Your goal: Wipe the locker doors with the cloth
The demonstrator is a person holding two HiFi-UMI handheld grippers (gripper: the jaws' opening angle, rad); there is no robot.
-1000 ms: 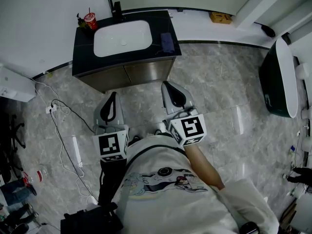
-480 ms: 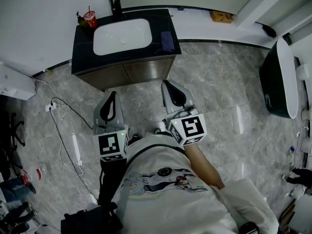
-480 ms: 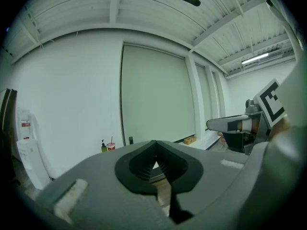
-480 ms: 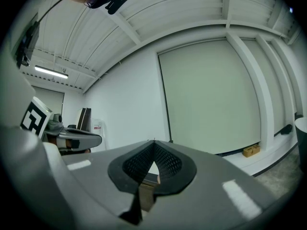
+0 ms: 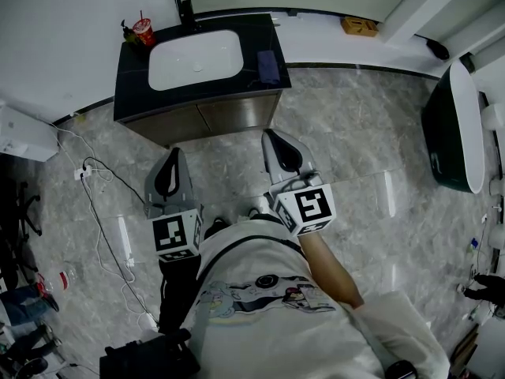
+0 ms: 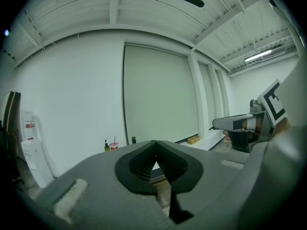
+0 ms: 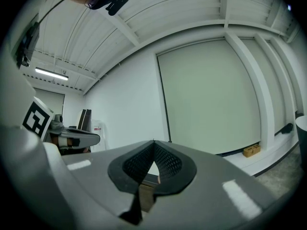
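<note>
1. Floor (image 5: pixel 339 125), one: glossy grey marbled stone tiles.
2. Bathtub (image 5: pixel 454 117), one: long oval, white inside, black shell, at the right edge.
3. Cabinet (image 5: pixel 177 126), one: box-shaped, set against the white wall (image 5: pixel 71 22). Its two doors (image 5: pixel 237 114) are flat, brownish and side by side on the front. Its worktop (image 5: pixel 134 77) is glossy black.
4. Basin (image 5: pixel 193 60), one: white rounded rectangle sunk in the worktop, with one black tap (image 5: pixel 188 13) behind it.
5. Right gripper (image 5: pixel 271 137), one: grey moulded shell with a marker cube at the rear. Jaws pressed together, nothing between them. It points toward the cabinet, over the floor.
6. Left gripper (image 5: pixel 177 153), one: same build. Jaws closed tip to tip, empty. It points the same way.
7. Cloth (image 5: pixel 268 67), one: dark blue, folded into a flat rectangle. It lies on the worktop just right of the basin, well apart from both grippers. Its long axis runs from the worktop's front edge toward the wall.
8. Box (image 5: pixel 357 28), one: small, brown, near the wall.
9. Cup (image 5: pixel 144 31), one: red, with a straw, at the worktop's back left corner.
10. Bottle (image 5: pixel 129 31), one: small, dark, just beside the cup.
</note>
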